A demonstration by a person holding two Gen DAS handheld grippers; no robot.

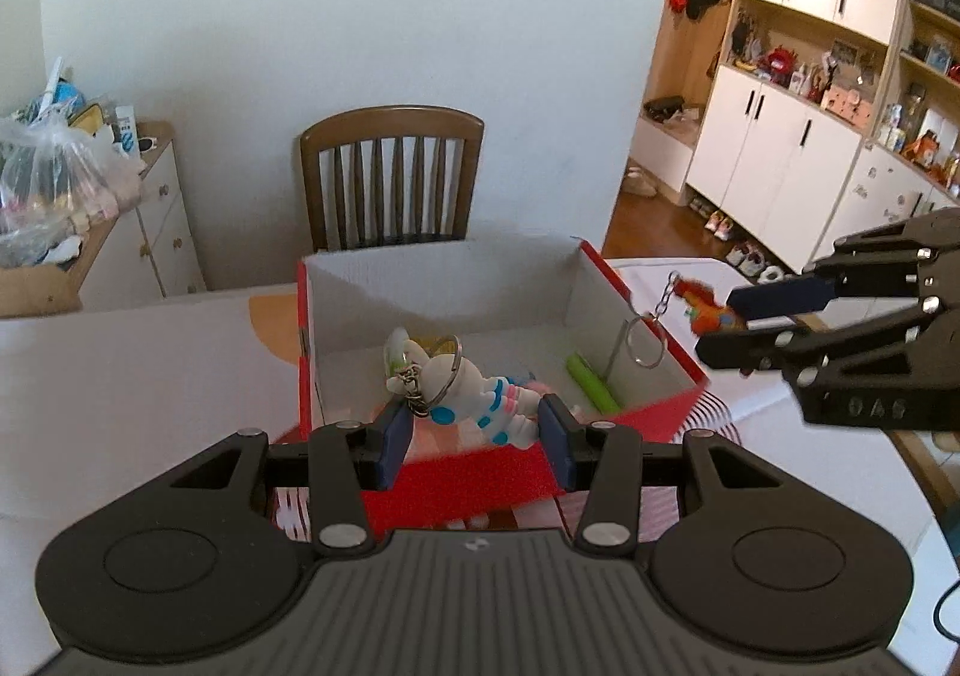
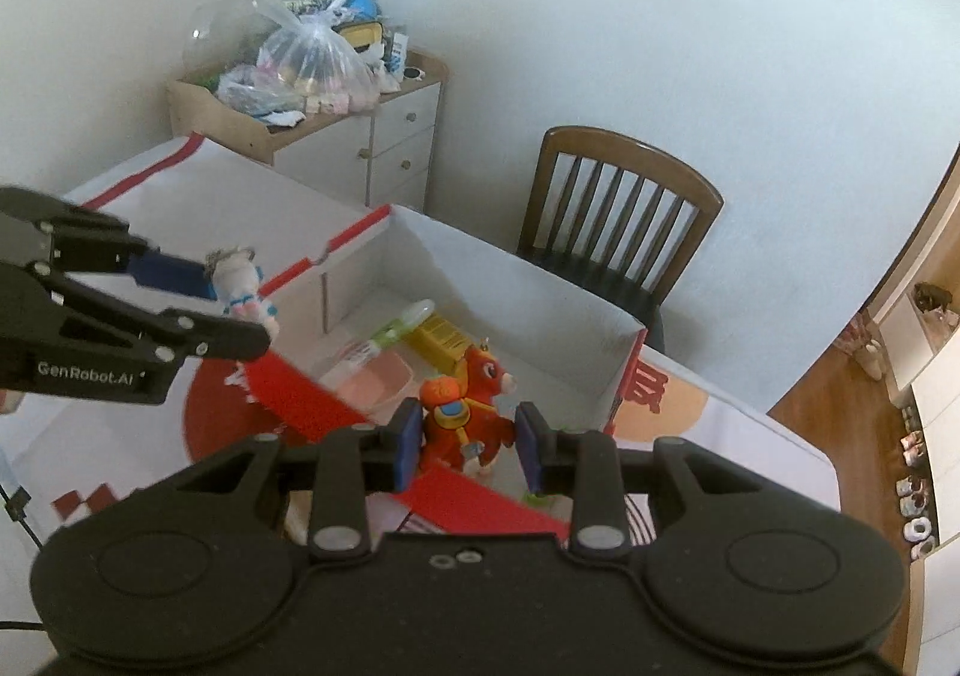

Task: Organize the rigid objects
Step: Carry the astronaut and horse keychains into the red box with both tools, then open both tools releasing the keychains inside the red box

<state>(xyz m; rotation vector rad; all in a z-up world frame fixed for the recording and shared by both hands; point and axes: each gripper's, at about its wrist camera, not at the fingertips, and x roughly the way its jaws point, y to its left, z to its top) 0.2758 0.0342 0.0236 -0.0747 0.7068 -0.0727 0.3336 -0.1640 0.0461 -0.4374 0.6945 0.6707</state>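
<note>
Red box (image 1: 636, 418), white inside: green tube (image 1: 591, 382), yellow carton (image 2: 441, 340), pink item (image 2: 375, 382). Left gripper (image 1: 477, 439) clamps astronaut keychain (image 1: 480, 403). Right gripper (image 2: 468, 442) clamps orange figure keychain (image 2: 474, 406).

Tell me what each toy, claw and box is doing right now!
Left claw: shut on the white astronaut keychain figure, held above the box.
Right claw: shut on the orange-red cartoon animal keychain figure, its ring dangling.
Red cardboard box with white inside: open, no lid on.
Green stick: lying in the box.
Yellow packet: lying in the box.
</note>
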